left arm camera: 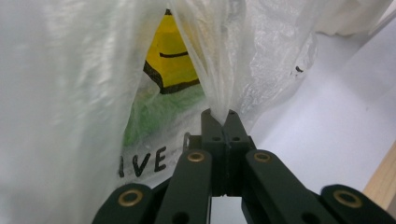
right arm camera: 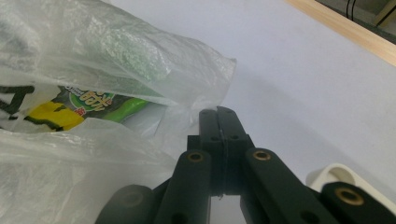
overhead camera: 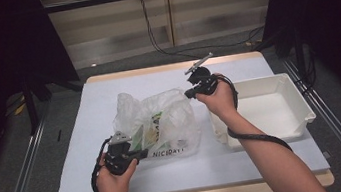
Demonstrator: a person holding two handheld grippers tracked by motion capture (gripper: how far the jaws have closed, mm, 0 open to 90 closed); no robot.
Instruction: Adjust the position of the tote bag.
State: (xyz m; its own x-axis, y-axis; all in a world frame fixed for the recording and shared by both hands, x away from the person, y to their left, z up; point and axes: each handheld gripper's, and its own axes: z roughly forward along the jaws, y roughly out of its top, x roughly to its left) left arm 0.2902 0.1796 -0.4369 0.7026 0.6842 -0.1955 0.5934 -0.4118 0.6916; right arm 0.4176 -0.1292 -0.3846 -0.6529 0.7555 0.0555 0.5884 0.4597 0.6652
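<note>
Bright table, dark surroundings; close plastic soft, slightly blurred

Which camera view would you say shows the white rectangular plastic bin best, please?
The high view: the white rectangular plastic bin shows whole, open-topped, at the table's right, beside the clear plastic bag. The right gripper view catches just a rounded corner; the left gripper view shows maybe a white edge.

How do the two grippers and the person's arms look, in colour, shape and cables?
Both the left gripper and the right gripper are black, with brass-coloured pivot rivets on flat link arms. Each carries a grey three-cornered plate on top and trails a black cable. The forearms are bare, with no sleeves.
</note>
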